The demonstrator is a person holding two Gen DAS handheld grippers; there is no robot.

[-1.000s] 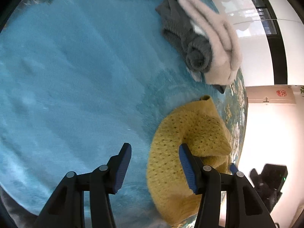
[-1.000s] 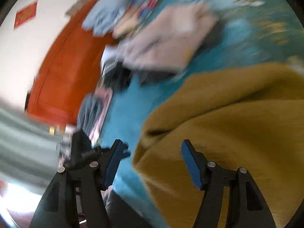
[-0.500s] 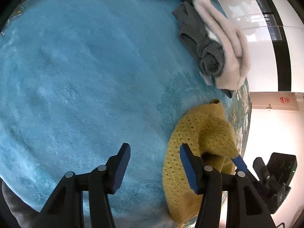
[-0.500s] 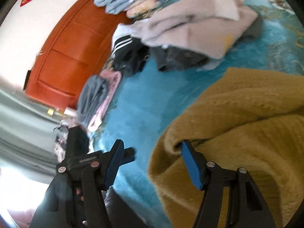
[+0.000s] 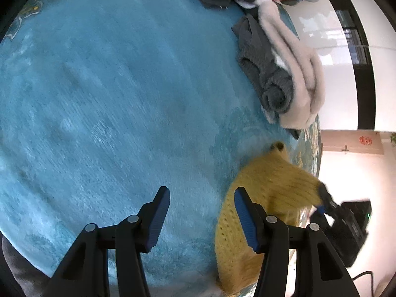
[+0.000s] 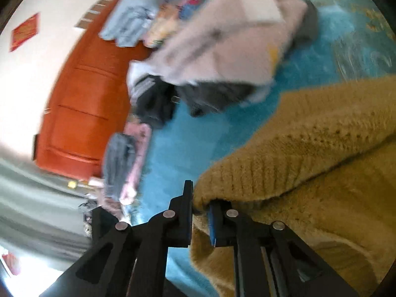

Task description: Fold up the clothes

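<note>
On the blue rug: a yellow sweater (image 6: 321,148) lies in a crumpled heap near the rug's (image 5: 123,99) edge. It is not flat and not folded.

Right gripper: the right gripper (image 6: 200,206) is at the ribbed edge of the yellow sweater. Its fingers (image 6: 187,198) are closing, almost together, and the thick edge of the knit is pinched between them.

Left gripper: the left gripper (image 5: 200,212) hangs over bare rug, just beside the sweater. Its fingers (image 5: 159,212) stand about half open and nothing is between them.

Where the sweater is: from the left gripper's camera it sits low and to the right, partly behind one finger. The other gripper's tip shows at its far side.

Already done, it seems: a pink fuzzy thing (image 5: 299,74) and a gray knit thing (image 5: 267,74) lie rolled up together farther along the rug. More clothes are piled past them: light blue ones (image 6: 133,19), dark ones (image 6: 156,104), and a pink and gray bundle (image 6: 128,163). I cannot tell which are neatly folded, as that view is blurry.

Still to do: I think the yellow sweater is only just being picked up. It still needs to be spread flat, have its sleeves tucked in, and be folded over.

Orange cabinet: an orange cabinet (image 6: 81,104) stands behind the clothes pile.
</note>
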